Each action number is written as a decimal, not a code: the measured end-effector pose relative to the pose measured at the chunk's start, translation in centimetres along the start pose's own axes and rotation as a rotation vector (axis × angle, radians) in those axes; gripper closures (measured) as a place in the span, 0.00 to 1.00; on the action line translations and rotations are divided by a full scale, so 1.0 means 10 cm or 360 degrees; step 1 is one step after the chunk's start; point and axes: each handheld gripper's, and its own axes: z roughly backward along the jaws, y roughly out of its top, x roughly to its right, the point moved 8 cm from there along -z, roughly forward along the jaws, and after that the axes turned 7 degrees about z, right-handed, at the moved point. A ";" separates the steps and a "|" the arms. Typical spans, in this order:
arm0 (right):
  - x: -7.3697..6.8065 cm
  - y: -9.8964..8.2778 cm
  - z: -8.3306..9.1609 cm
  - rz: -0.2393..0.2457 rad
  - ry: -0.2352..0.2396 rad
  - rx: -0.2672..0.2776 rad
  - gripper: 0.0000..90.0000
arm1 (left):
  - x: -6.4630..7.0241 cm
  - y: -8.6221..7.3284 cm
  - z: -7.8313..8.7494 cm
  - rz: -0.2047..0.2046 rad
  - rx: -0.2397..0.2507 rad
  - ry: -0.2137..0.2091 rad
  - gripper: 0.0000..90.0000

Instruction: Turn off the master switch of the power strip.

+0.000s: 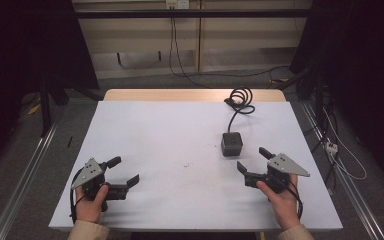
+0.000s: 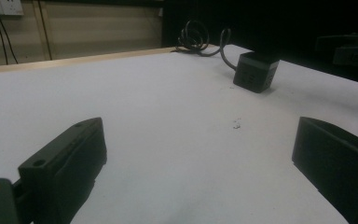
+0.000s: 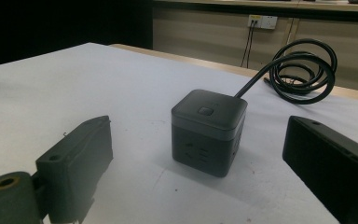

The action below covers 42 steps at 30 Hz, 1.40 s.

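Observation:
A dark grey cube-shaped power socket [image 1: 231, 143] stands on the white table [image 1: 180, 135], right of the middle, with a button on top and outlets on its sides [image 3: 208, 131]. Its black cable [image 1: 241, 100] runs to a coil at the far edge. My right gripper [image 1: 253, 160] is open just to the near right of the cube, jaws pointing toward it, nothing between them. My left gripper [image 1: 126, 170] is open at the near left, far from the cube [image 2: 255, 70], and holds nothing. In the left gripper view the right gripper [image 2: 354, 49] shows at the far right.
A small dark speck [image 1: 185, 165] marks the table's middle. A wooden strip [image 1: 195, 95] edges the far side. Cables [image 1: 337, 150] and a plug strip lie on the floor at the right, beside metal rails. A wall socket [image 1: 176, 4] is behind.

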 end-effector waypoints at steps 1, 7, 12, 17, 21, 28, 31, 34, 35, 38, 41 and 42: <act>0.00 0.00 -0.01 -0.0006 -0.0002 -0.0006 0.09 | 0.00 0.00 0.00 0.0003 0.0002 0.0000 0.03; 0.03 0.02 -0.05 -0.0014 -0.0010 -0.0007 0.09 | 0.01 0.00 -0.01 -0.0001 -0.0003 -0.0007 0.03; 0.06 0.06 -0.08 -0.0019 -0.0024 -0.0003 0.10 | 0.00 0.00 0.00 0.0002 -0.0002 -0.0006 0.03; 0.07 0.09 -0.11 -0.0017 -0.0026 -0.0001 0.10 | 0.01 0.00 -0.01 0.0001 0.0001 -0.0009 0.03; 0.08 0.10 -0.13 -0.0018 -0.0025 -0.0006 0.10 | 0.00 0.00 0.00 0.0002 0.0001 -0.0004 0.03; 0.09 0.12 -0.18 -0.0007 -0.0028 -0.0014 0.10 | 0.00 0.00 0.00 0.0001 0.0000 -0.0005 0.03; 0.10 0.13 -0.20 -0.0009 -0.0025 -0.0011 0.10 | 0.01 0.00 -0.01 0.0003 0.0001 -0.0009 0.03; 0.10 0.13 -0.21 -0.0017 -0.0027 -0.0013 0.10 | 0.01 0.00 0.00 0.0004 0.0002 -0.0009 0.03; 0.10 0.14 -0.22 -0.0013 -0.0029 -0.0013 0.10 | 0.01 0.00 0.00 0.0003 0.0002 -0.0009 0.03; 0.11 0.15 -0.24 -0.0016 -0.0030 -0.0016 0.11 | 0.01 0.00 0.00 0.0004 0.0002 -0.0009 0.03; 0.11 0.16 -0.26 -0.0017 -0.0032 -0.0015 0.11 | 0.00 0.00 0.00 0.0002 0.0002 -0.0006 0.03; 0.11 0.16 -0.26 -0.0014 -0.0035 -0.0019 0.11 | 0.00 0.00 0.00 0.0000 0.0001 -0.0005 0.03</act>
